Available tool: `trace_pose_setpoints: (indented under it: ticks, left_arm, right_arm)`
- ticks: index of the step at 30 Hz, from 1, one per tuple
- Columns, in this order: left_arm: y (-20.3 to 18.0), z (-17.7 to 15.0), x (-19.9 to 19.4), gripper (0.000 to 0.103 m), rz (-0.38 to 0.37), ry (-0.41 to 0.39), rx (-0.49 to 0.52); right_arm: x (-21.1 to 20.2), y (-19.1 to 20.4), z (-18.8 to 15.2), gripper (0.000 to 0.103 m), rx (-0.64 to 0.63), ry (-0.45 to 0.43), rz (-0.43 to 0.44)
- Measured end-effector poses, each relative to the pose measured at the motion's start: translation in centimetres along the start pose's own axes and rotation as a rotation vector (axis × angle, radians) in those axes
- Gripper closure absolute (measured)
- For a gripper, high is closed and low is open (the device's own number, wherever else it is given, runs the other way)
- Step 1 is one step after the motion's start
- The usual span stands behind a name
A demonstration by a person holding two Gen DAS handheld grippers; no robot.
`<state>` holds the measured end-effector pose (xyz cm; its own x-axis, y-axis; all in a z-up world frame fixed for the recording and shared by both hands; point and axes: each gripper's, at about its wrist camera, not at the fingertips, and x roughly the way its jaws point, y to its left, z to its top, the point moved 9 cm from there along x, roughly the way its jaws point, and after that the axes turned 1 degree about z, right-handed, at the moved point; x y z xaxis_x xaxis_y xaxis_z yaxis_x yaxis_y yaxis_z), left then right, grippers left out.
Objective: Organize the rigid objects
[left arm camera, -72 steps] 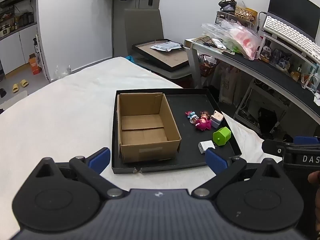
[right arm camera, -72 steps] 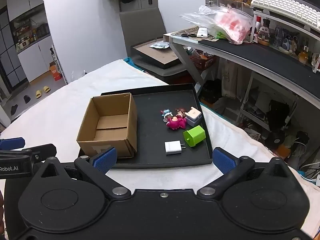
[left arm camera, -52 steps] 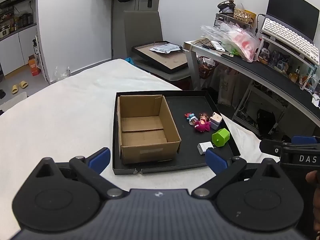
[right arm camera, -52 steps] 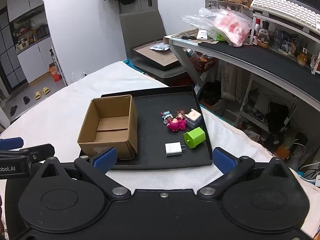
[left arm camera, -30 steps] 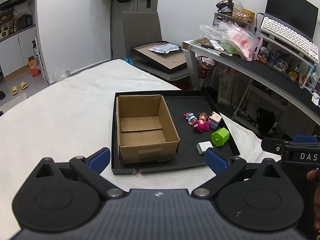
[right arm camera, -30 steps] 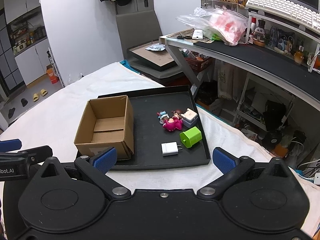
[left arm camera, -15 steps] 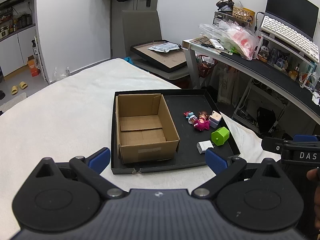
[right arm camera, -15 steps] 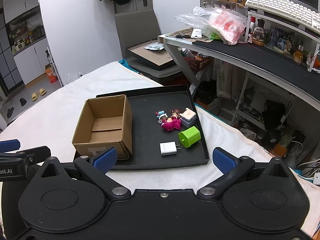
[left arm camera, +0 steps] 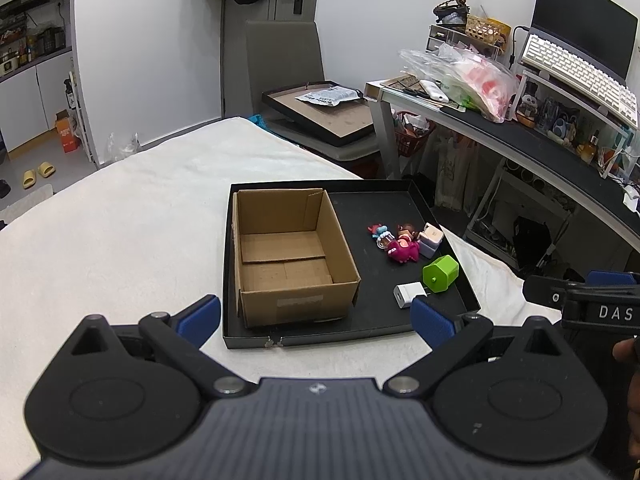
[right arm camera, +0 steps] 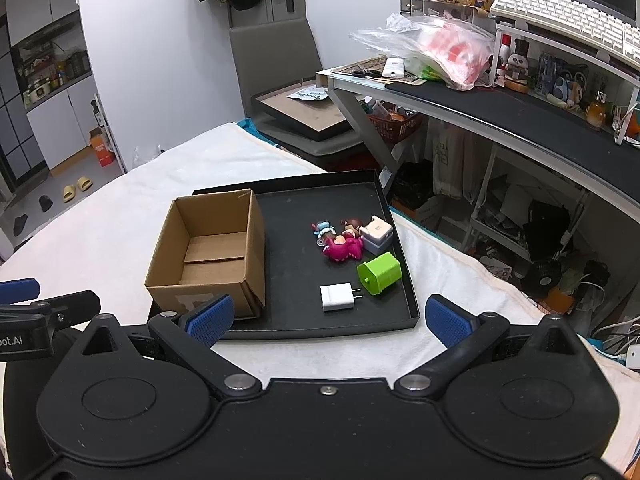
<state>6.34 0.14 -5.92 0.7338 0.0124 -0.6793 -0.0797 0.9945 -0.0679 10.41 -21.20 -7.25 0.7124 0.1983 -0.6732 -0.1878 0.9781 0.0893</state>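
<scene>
Both my claws wide, holding nothing: left gripper (left arm camera: 316,314), right gripper (right arm camera: 328,314). Cardboard box (right arm camera: 208,256) at 11 o'clock sits empty, ready for green charger (right arm camera: 379,273), white plug (right arm camera: 338,298) at 12.

Both grippers are showing black round-hubbed bodies, silver pivot screws and blue ribbed pads (right arm camera: 448,323); white lettering is marking their sides.

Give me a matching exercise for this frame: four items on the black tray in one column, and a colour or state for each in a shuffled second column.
1. cardboard box
2. charger
3. cube
4. dinosaur toy

A. green
B. white, prongs toward the cube
C. open-topped, empty
D. magenta, lying among the other small toys

Pairs: 1-C, 2-B, 3-A, 4-D
</scene>
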Motion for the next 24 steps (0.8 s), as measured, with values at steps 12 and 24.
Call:
trace_pose_setpoints:
  ticks: [12, 24]
  left_arm:
    - [0.1, 0.1, 0.0, 0.002, -0.007, 0.003, -0.001]
    - [1.2, -0.5, 2.8, 0.003, 0.001, 0.056, -0.031]
  right_arm:
    - [0.3, 0.3, 0.0, 0.000, 0.008, 0.002, 0.021]
    - [3.4, 0.0, -0.6, 0.000, 0.047, 0.058, 0.046]
